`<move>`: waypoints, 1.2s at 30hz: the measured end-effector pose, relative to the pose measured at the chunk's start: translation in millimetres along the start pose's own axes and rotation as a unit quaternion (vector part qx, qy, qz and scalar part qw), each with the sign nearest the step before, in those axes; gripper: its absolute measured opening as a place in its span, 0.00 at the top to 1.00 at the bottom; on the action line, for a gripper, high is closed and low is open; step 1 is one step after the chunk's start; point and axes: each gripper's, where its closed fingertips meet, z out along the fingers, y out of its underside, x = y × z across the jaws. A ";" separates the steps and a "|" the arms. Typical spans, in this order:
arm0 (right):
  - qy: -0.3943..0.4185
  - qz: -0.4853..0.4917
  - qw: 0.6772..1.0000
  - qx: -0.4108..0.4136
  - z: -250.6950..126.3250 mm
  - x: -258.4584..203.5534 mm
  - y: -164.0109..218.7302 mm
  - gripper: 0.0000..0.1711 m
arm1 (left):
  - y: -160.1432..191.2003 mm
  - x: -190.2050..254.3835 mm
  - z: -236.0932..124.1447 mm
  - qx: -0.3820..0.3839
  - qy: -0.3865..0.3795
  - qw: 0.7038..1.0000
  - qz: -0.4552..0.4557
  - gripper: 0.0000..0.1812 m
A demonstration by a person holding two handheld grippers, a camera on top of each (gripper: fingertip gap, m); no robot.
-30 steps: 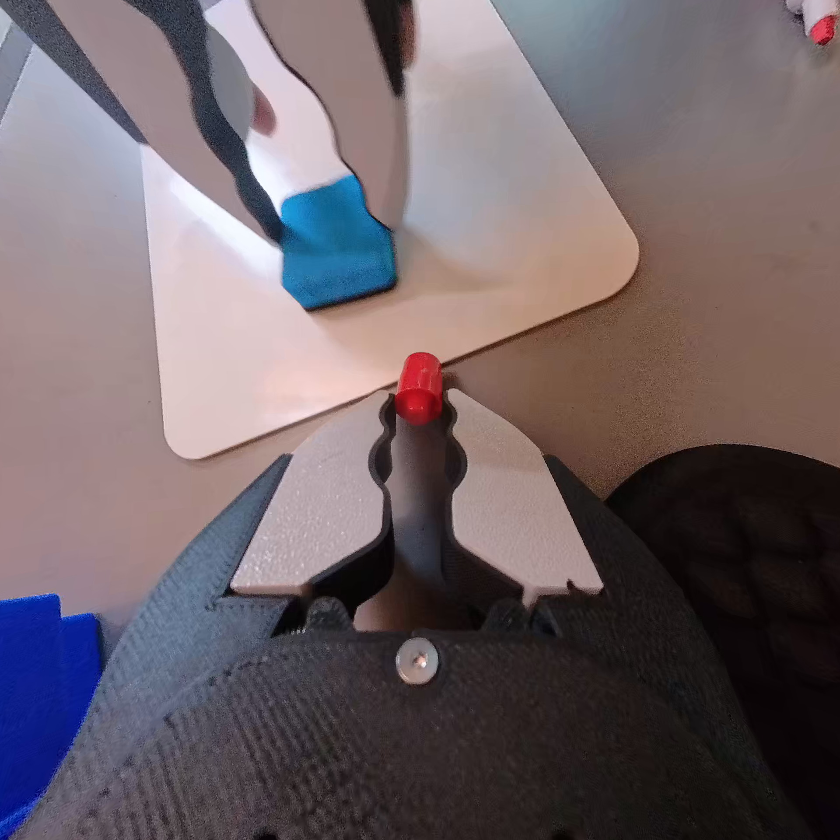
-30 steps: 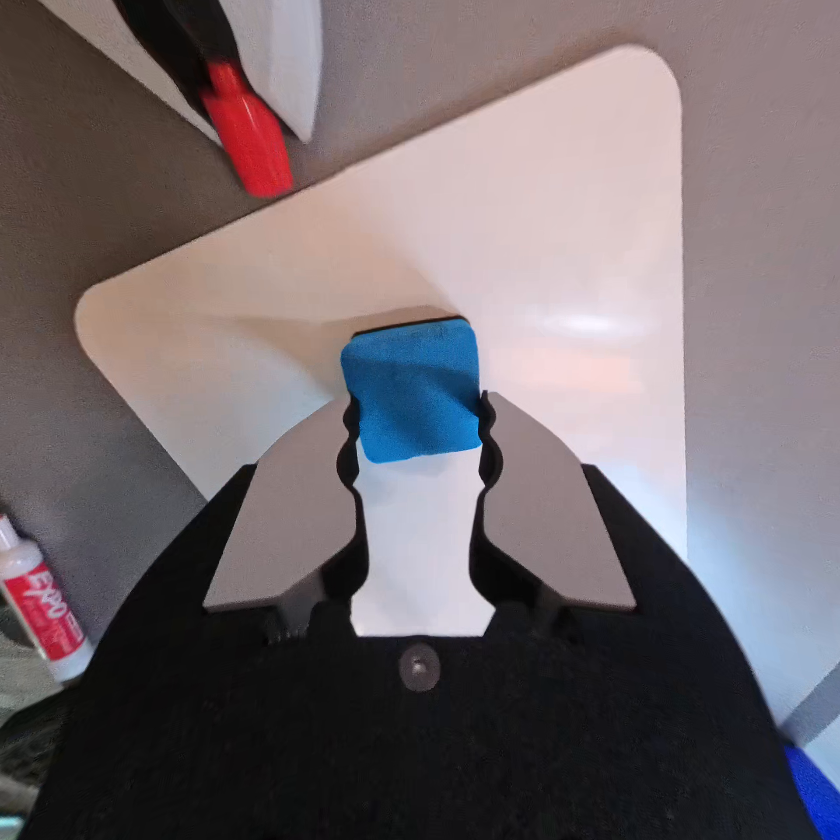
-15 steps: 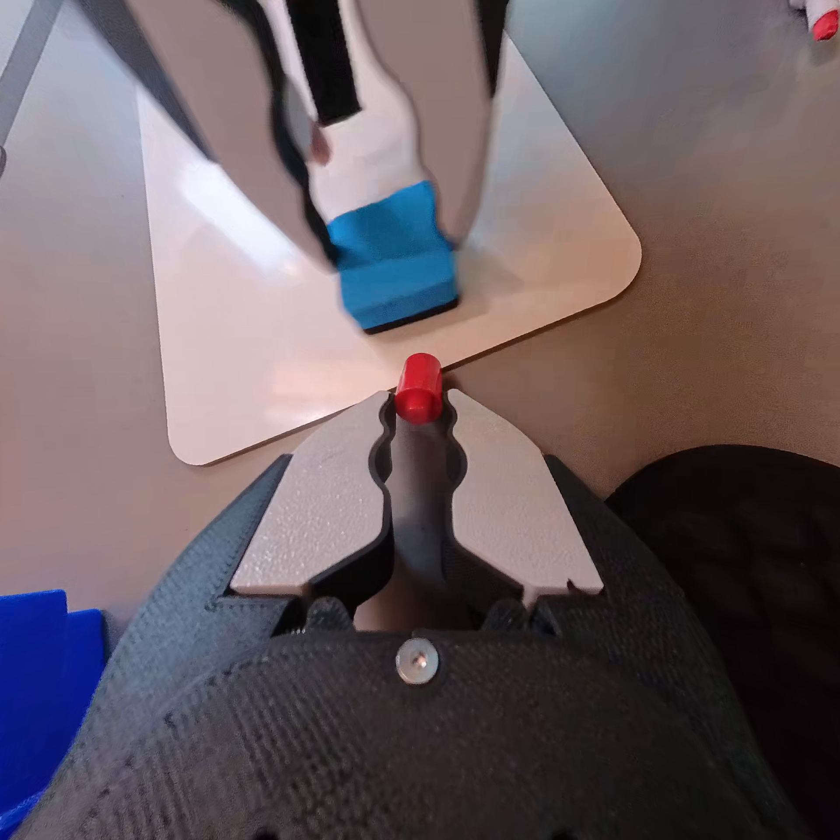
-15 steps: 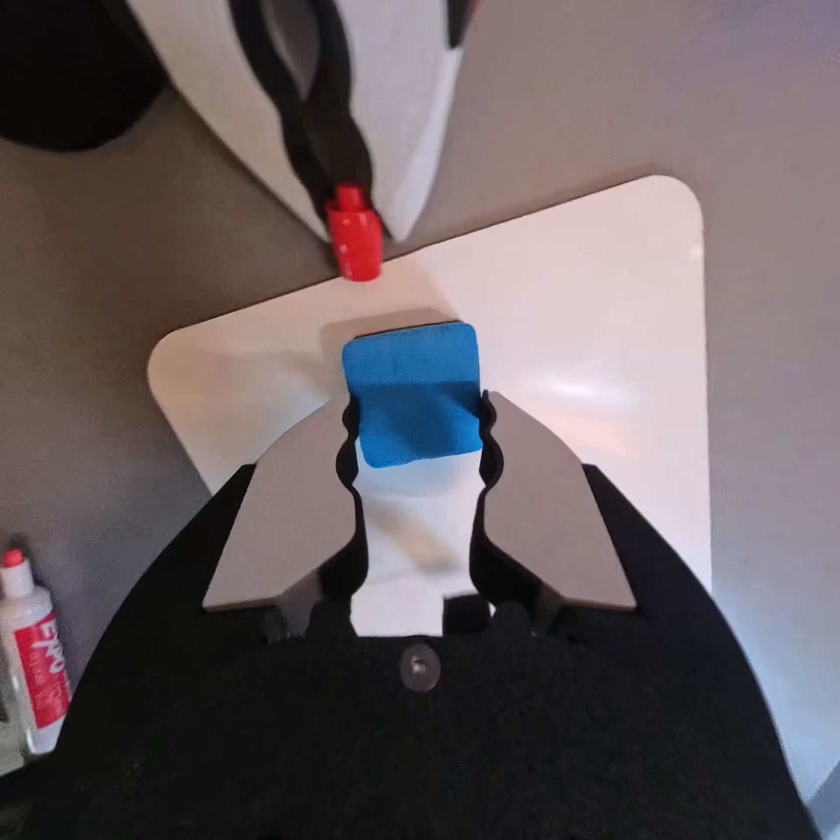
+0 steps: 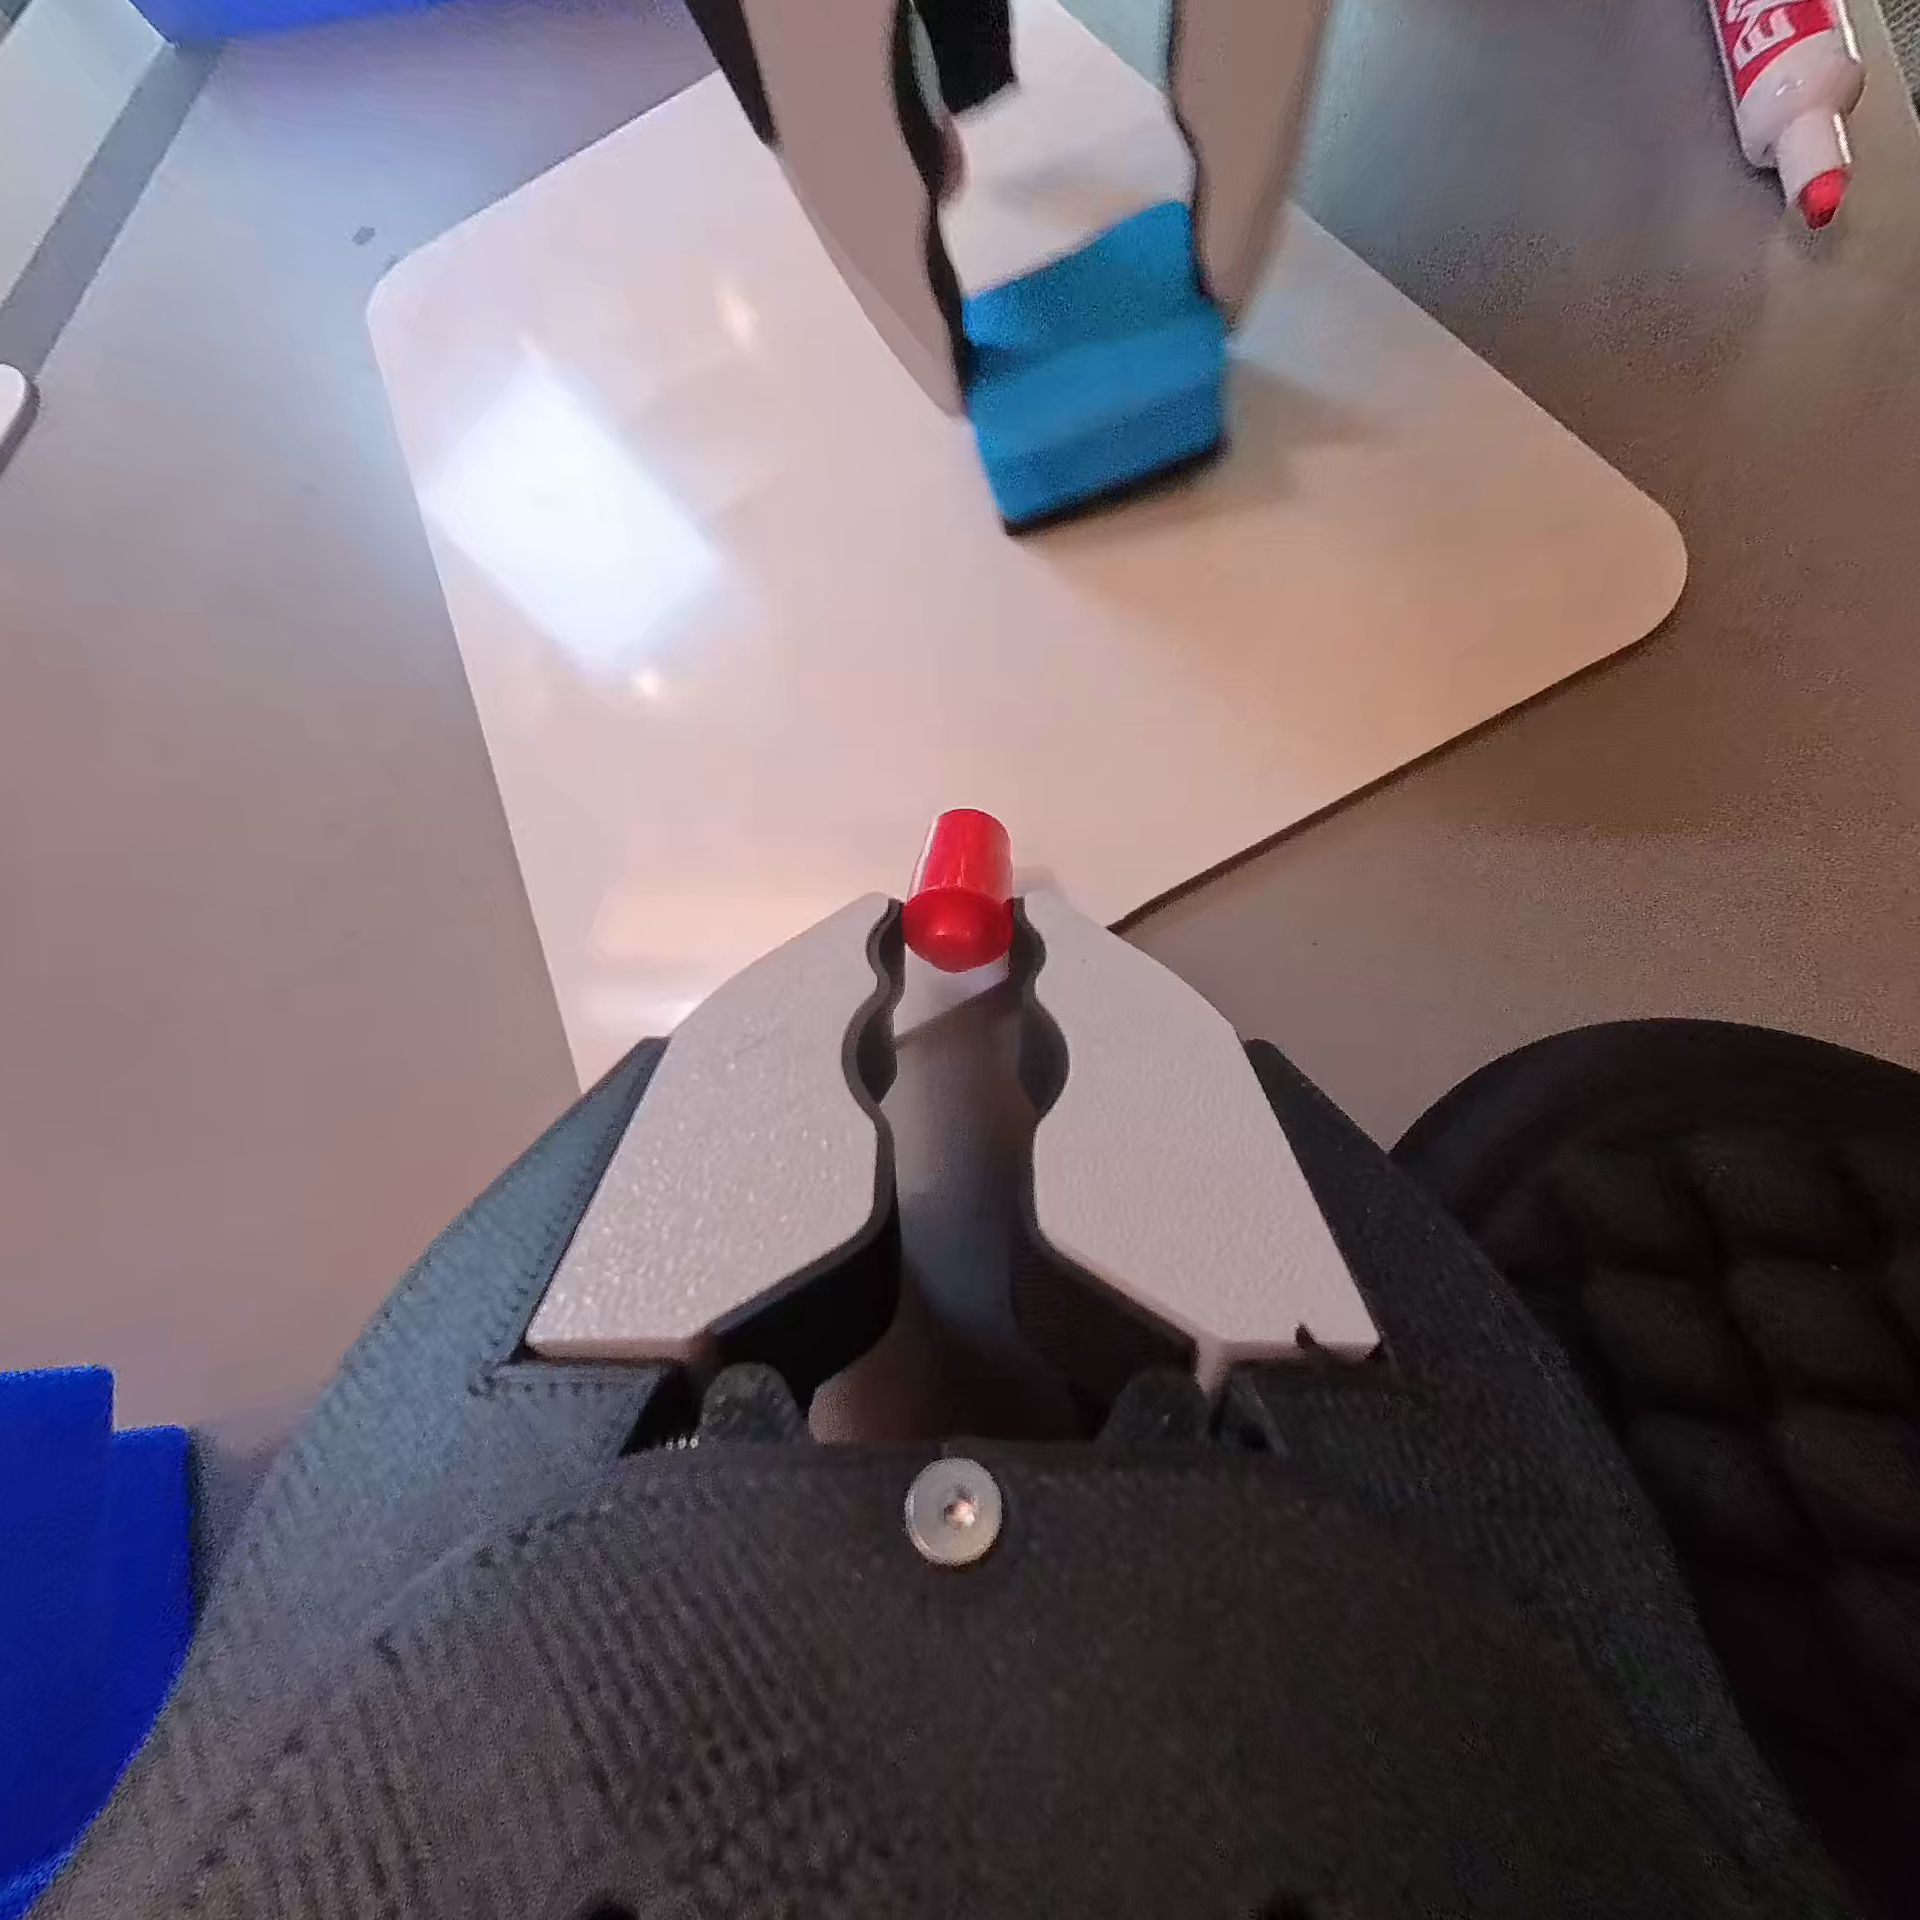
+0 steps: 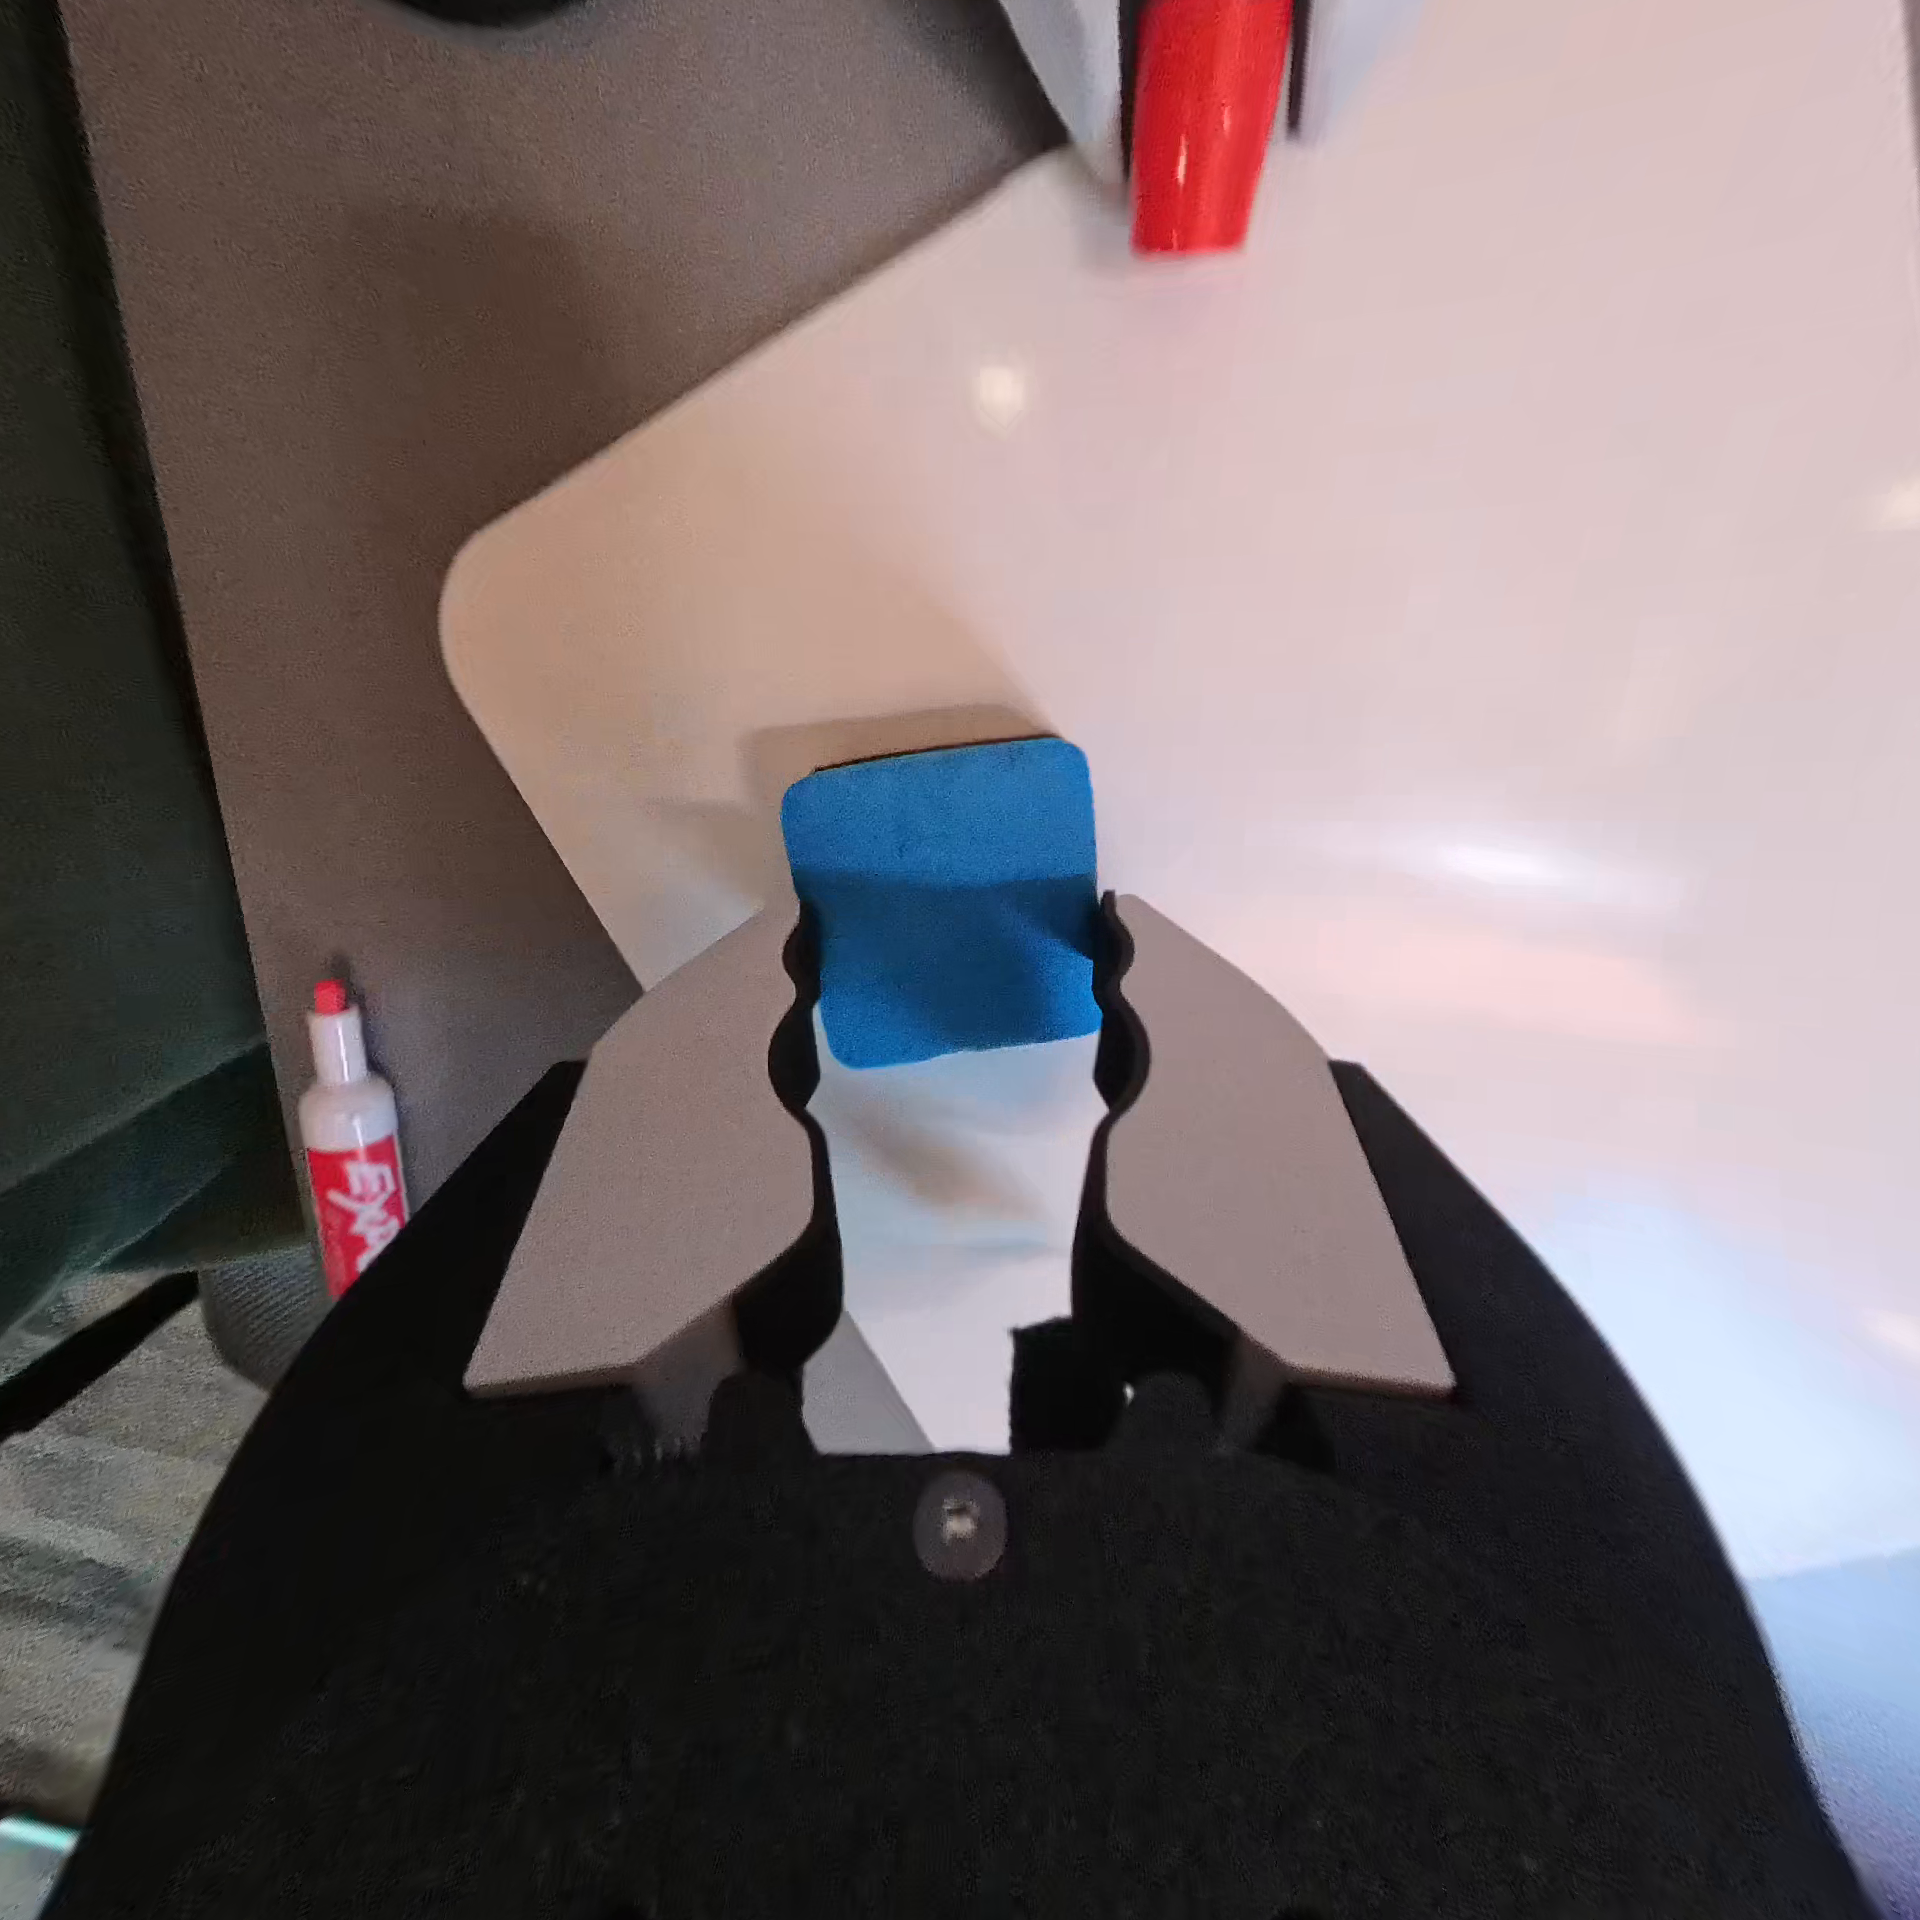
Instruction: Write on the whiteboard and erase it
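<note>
Two tools in my grip: my right hand-held gripper [image 6: 951, 935] pinches the blue eraser [image 6: 940, 894] on the whiteboard [image 6: 1351, 623]; my left hand-held gripper [image 5: 956, 914] clamps a red cap [image 5: 956, 888] at the whiteboard's near edge; a red-labelled marker [image 6: 351, 1143] lies on the desk [image 5: 208, 831] beside the whiteboard

The whiteboard [image 5: 935, 644] is looking glossy and smooth, throwing back bright window glare. The counter [image 5: 208, 727] is showing a matt grey, faintly grained surface. The blue eraser [image 6: 940, 894] is appearing soft and foamy, matt. The red cap [image 5: 956, 891] is shining like smooth plastic. The left claw [image 5: 956, 935] is showing pebbled grey fingers [image 5: 748, 1164] on ribbed, printed-looking black plastic.
</note>
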 end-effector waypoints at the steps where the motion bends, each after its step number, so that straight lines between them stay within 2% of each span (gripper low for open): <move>1: 0.017 0.019 1.000 -0.011 -5.1 10.4 15.1 0.70 | -1.0 -0.1 0.4 0.003 -0.002 1.000 0.002 0.89; 5: 0.128 0.162 0.978 0.010 -49.8 92.5 79.8 0.70 | -2.0 -0.6 0.9 0.009 0.000 1.000 -0.008 0.89; 8: 0.222 0.276 0.935 0.035 -88.3 165.9 129.9 0.70 | -1.9 -2.5 0.5 0.011 -0.006 1.000 -0.007 0.89; 12: 0.259 0.387 0.885 0.022 -100.9 225.1 180.1 0.70 | -2.3 -2.3 0.2 0.011 -0.012 1.000 0.002 0.89; 14: 0.249 0.437 0.864 -0.004 -97.9 238.5 196.5 0.70 | -2.5 -2.2 0.1 0.013 -0.015 1.000 0.007 0.89; 17: 0.245 0.475 0.845 0.000 -93.2 249.0 195.6 0.69 | -2.6 -2.3 -0.4 0.015 -0.016 1.000 0.007 0.89; 18: 0.245 0.472 0.847 -0.023 -89.2 246.8 198.8 0.69 | -2.8 -2.1 -0.5 0.016 -0.017 1.000 0.010 0.89; 20: 0.259 0.458 0.849 -0.049 -83.3 246.1 204.0 0.62 | -3.1 -1.9 -0.6 0.017 -0.017 1.000 0.014 0.89; 24: 0.276 0.419 0.865 0.009 -91.8 241.0 188.0 0.51 | -2.7 -1.9 -1.1 0.018 -0.016 1.000 0.015 0.89; 27: 0.252 0.325 0.902 0.131 -114.1 202.5 137.2 0.52 | -1.0 -4.3 -1.9 0.012 -0.024 0.999 0.019 0.89; 29: 0.183 0.240 0.936 0.180 -116.1 140.2 102.0 0.59 | 0.4 -6.1 -2.4 0.008 -0.026 0.999 0.018 0.89; 31: 0.106 0.149 0.966 0.184 -102.9 62.5 80.2 0.64 | 1.0 -7.5 -2.5 0.006 -0.028 0.999 0.014 0.89; 33: 0.049 0.088 0.982 0.158 -79.1 -9.3 73.2 0.68 | 1.3 -10.7 -2.3 0.007 -0.035 0.999 0.007 0.89; 36: -0.019 0.068 0.990 0.120 -44.1 -90.1 79.1 0.69 | 1.2 -13.8 -2.1 0.008 -0.042 0.999 0.002 0.89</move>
